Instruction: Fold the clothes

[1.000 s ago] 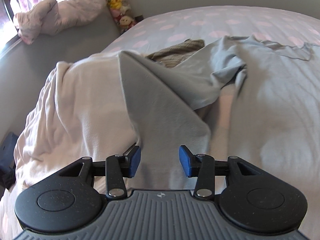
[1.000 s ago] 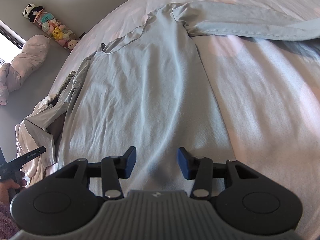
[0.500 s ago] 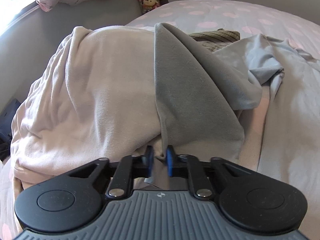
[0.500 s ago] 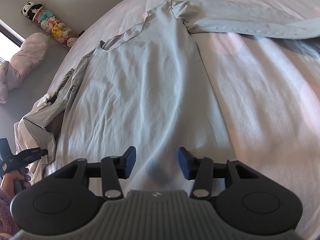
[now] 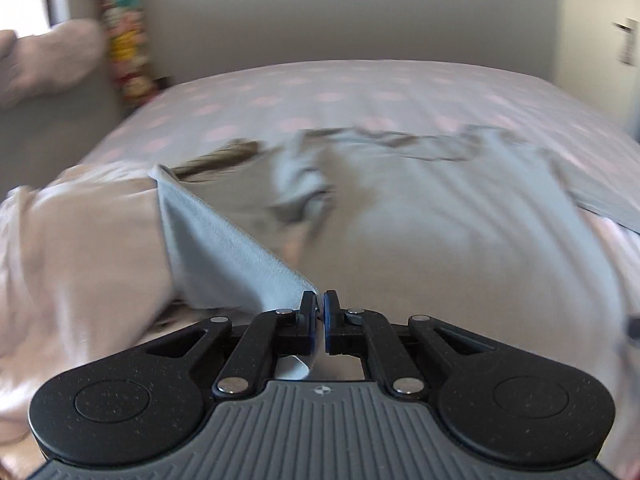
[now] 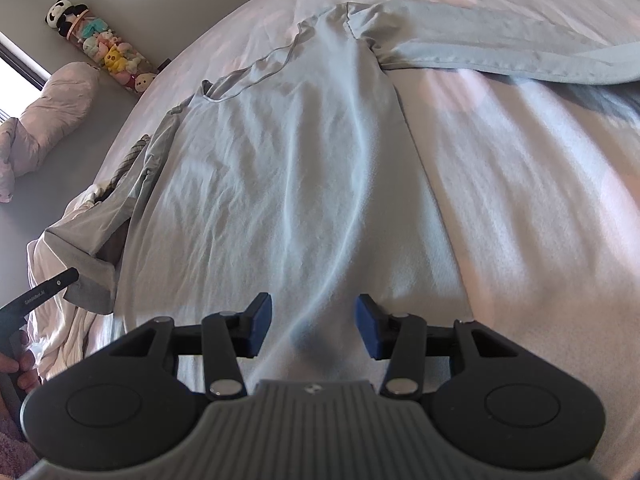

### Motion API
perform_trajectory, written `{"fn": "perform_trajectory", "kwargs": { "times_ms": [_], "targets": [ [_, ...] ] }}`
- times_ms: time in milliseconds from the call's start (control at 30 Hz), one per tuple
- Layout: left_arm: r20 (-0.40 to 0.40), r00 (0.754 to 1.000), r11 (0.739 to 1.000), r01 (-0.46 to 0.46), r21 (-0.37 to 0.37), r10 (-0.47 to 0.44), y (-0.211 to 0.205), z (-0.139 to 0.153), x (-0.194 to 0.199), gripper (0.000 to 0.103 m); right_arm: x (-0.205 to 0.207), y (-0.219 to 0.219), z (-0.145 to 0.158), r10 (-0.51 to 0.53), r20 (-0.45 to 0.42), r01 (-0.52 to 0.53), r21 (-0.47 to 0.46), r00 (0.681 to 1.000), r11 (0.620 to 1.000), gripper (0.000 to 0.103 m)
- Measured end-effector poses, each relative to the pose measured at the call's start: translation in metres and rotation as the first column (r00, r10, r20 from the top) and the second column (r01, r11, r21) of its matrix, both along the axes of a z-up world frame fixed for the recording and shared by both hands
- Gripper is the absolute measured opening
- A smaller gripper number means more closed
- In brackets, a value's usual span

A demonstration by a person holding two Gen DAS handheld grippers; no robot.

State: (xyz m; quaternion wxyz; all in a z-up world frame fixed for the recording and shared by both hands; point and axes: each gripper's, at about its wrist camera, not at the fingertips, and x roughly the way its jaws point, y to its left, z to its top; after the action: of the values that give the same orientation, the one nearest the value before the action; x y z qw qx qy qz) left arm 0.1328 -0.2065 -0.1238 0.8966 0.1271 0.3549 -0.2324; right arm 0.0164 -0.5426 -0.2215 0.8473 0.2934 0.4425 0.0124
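Observation:
A pale blue long-sleeved shirt (image 6: 288,184) lies spread flat on the bed, its far sleeve (image 6: 500,52) stretched out to the right. The near sleeve (image 5: 224,240) runs off the shirt's left side over a heap of white cloth. My left gripper (image 5: 319,300) is shut on that sleeve's cuff and holds it lifted and taut. In the right wrist view the same cuff (image 6: 86,280) shows at the lower left. Over the shirt's lower hem my right gripper (image 6: 314,322) stands open, with only flat fabric below its fingers.
A heap of white cloth (image 5: 76,256) lies left of the shirt, with a striped brown garment (image 5: 224,156) behind it. The bed carries a sheet with pink dots (image 5: 320,92). A crumpled pink blanket (image 6: 44,120) and a column of plush toys (image 6: 104,48) stand by the far wall.
The left gripper closed on the sleeve's cuff, then rose and swung right, pulling the sleeve up off the white heap. The right gripper stayed where it was.

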Motion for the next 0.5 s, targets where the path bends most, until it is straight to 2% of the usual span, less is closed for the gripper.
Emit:
{"fn": "perform_trajectory", "kwargs": {
  "times_ms": [100,200,433,500],
  "targets": [
    [-0.045,0.989,0.990,0.142,-0.017,-0.143,-0.022,-0.005,-0.012,0.002,-0.001,0.000,0.001,-0.001,0.001,0.001,-0.001,1.000,1.000,0.050],
    [-0.096,0.969,0.973,0.227,-0.037,-0.230,-0.038,-0.014,-0.017,0.002,-0.002,0.001,0.001,0.000,0.001,0.000,-0.004,1.000,1.000,0.050],
    [-0.203,0.955,0.975,0.203,-0.088,-0.217,-0.040,-0.034,-0.006,0.003,-0.001,0.003,0.000,0.005,-0.010,-0.005,-0.013,1.000,1.000,0.050],
    [-0.213,0.953,0.975,0.200,-0.100,-0.217,-0.036,-0.033,-0.006,0.010,-0.001,0.003,0.000,0.005,-0.011,-0.005,-0.015,1.000,1.000,0.050]
  ]
}}
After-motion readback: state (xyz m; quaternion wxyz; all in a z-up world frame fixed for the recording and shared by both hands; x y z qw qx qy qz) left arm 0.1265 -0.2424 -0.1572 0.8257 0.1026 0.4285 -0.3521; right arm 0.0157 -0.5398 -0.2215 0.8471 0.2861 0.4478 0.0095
